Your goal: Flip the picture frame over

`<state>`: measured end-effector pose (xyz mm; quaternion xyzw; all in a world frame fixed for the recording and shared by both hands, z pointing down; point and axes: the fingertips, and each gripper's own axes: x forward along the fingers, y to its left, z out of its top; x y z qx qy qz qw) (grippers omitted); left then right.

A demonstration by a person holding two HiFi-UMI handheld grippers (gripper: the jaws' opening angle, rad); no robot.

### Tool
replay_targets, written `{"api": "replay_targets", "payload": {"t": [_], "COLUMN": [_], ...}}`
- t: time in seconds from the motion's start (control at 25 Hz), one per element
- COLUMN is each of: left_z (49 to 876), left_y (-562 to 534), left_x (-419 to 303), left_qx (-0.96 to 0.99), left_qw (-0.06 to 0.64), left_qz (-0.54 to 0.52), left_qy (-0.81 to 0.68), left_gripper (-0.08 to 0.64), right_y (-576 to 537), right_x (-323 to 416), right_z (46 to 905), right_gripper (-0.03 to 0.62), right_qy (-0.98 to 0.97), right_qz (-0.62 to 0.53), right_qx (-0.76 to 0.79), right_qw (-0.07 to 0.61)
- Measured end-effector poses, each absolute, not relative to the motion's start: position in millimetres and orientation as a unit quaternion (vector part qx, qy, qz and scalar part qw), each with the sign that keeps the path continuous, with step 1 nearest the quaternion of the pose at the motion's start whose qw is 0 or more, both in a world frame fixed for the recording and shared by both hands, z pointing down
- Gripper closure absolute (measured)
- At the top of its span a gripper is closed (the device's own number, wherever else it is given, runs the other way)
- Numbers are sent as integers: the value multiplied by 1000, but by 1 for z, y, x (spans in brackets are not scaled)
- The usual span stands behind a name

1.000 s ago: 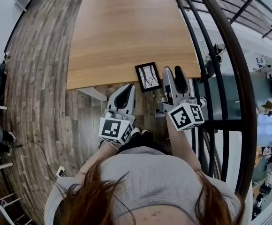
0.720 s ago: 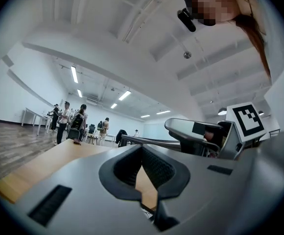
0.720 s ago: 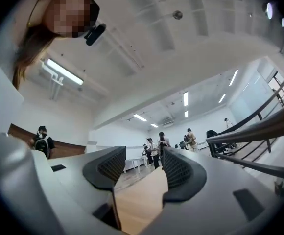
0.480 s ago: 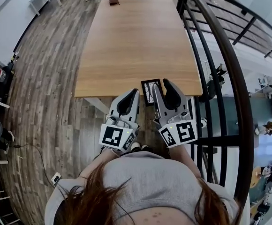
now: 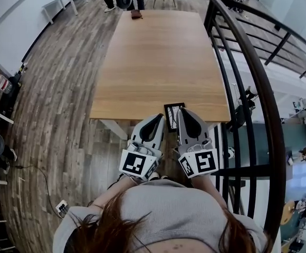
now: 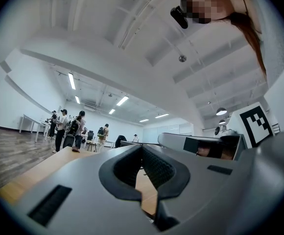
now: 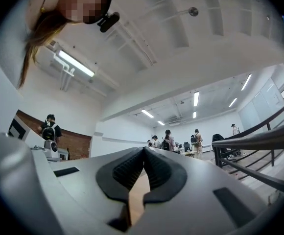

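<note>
Grey plastic left gripper: clenched on nothing, tip just left of the frame, likely on standby.
Black rectangular picture frame: flat at the wooden table's near edge, picture apparently up, reachable for both.
Grey plastic right gripper: clenched empty, tip at the frame's right side; no grasp yet.

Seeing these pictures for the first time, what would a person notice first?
Two white-grey handheld grippers with marker cubes, the left gripper and the right gripper, both shut and empty, reach to the near edge of a long light wooden table. By their tips lies a small black picture frame, its pale picture showing. A curved black metal railing runs along the table's right side.
</note>
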<state>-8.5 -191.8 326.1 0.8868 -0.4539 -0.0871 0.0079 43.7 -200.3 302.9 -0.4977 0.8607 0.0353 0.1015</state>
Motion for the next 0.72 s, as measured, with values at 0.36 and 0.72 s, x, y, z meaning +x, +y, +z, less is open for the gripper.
{"api": "replay_targets", "payload": {"t": [0.36, 0.72], "left_z": [326, 324], "left_y": [-183, -176], "left_x": [-13, -19], "left_qx": [888, 886], "left_qw": [11, 12], "left_qz": [-87, -89], "left_qy": [-451, -455], "left_gripper": [554, 554], "right_y": [-193, -188], "right_x": [29, 25], "right_z": [314, 321], "right_gripper": [577, 577], "right_qy": [866, 865], "right_qz": [26, 23], "right_qx": [-494, -497], "right_qw": [77, 64]}}
